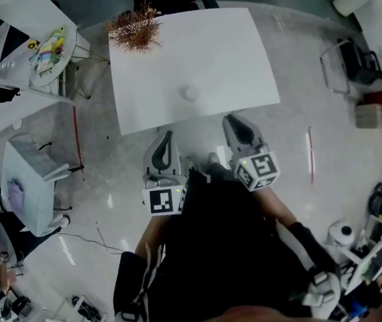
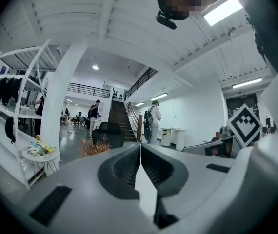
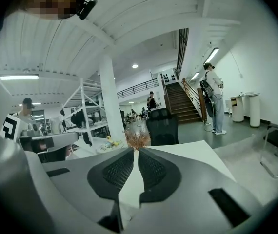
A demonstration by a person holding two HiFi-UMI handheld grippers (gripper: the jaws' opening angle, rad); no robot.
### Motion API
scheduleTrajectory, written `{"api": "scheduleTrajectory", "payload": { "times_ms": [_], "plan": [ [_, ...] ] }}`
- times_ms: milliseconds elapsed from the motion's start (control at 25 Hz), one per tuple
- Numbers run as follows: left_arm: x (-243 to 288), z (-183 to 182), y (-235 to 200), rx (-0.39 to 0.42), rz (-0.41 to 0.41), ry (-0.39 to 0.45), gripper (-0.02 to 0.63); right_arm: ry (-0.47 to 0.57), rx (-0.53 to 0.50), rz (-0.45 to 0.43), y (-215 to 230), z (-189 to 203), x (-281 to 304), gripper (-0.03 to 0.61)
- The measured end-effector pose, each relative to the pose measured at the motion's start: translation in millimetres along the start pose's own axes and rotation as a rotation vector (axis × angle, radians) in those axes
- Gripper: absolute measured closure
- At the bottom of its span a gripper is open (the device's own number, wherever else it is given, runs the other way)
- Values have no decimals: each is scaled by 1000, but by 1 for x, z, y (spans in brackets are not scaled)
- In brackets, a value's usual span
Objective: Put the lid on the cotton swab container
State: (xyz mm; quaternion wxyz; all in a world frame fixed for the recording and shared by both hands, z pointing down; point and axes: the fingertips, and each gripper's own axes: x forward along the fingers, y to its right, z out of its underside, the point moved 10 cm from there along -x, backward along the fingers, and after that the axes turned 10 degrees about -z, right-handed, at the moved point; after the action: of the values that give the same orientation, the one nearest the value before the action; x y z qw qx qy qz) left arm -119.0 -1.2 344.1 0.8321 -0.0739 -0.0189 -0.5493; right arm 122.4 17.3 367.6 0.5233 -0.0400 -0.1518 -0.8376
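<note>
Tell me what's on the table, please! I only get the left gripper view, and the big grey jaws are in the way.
Observer: In the head view, a small round white object sits alone near the middle of the white table. It is too small to tell if it has a lid.
Operator: Is my other gripper holding anything?
Observer: No. The right gripper view shows the right gripper with its jaws together and nothing between them.
Operator: Are we close to it?
Observer: Not yet. In the head view, the left gripper and the right one are at the table's near edge, short of the object.
</note>
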Motion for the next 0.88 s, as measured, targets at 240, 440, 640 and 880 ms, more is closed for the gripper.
{"api": "scheduleTrajectory", "payload": {
  "times_ms": [240,440,640,880],
  "plan": [
    [-6,-14,17,3,-38,22,604,12,-17,-35,1,-12,-15,545],
    [-7,-19,18,10,-62,25,604,21,-8,-35,4,-12,-22,545],
    [-2,-22,20,21,-77,26,604,12,-12,-36,11,-14,-22,557],
    [1,-21,22,32,-81,27,604,0,-21,-47,15,-14,-20,563]
  ]
}}
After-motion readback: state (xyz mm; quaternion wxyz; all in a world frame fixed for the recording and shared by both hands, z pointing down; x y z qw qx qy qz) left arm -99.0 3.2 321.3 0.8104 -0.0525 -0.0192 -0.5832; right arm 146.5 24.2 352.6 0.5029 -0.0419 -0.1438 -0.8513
